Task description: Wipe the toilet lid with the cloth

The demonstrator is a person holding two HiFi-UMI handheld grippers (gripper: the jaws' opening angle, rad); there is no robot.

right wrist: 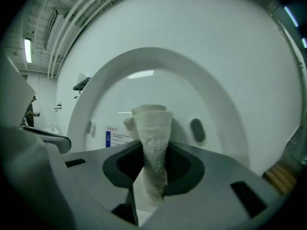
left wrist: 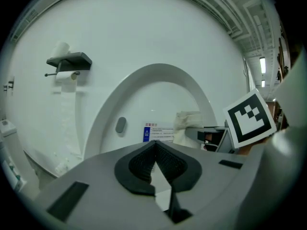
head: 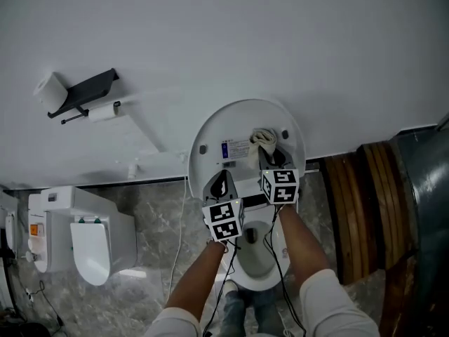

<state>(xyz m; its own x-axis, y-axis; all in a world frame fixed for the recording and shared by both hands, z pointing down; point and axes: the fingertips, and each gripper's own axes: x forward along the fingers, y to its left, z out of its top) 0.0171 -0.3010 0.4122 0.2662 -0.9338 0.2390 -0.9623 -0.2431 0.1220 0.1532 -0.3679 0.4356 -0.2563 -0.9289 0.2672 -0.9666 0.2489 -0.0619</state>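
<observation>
The white toilet lid [head: 242, 128] stands raised against the wall, its inner face toward me, with a blue-and-white label [head: 235, 149] and two grey bumpers. My right gripper [head: 272, 159] is shut on a cream cloth [head: 264, 140], and the cloth's bunched end lies against the lid's inner face near its middle. In the right gripper view the cloth [right wrist: 151, 143] stands up between the jaws in front of the lid [right wrist: 158, 75]. My left gripper [head: 222, 184] is shut with nothing in it, held just left of the right one, below the label [left wrist: 157, 133]. The lid [left wrist: 158, 95] fills the left gripper view.
The toilet bowl [head: 256, 258] lies below the grippers. A white bin-like unit [head: 81, 234] stands on the floor at the left. A dark shelf with toilet paper rolls [head: 81, 93] hangs on the wall at upper left. Brown wooden rings [head: 368, 202] and a grey drum [head: 421, 209] are at the right.
</observation>
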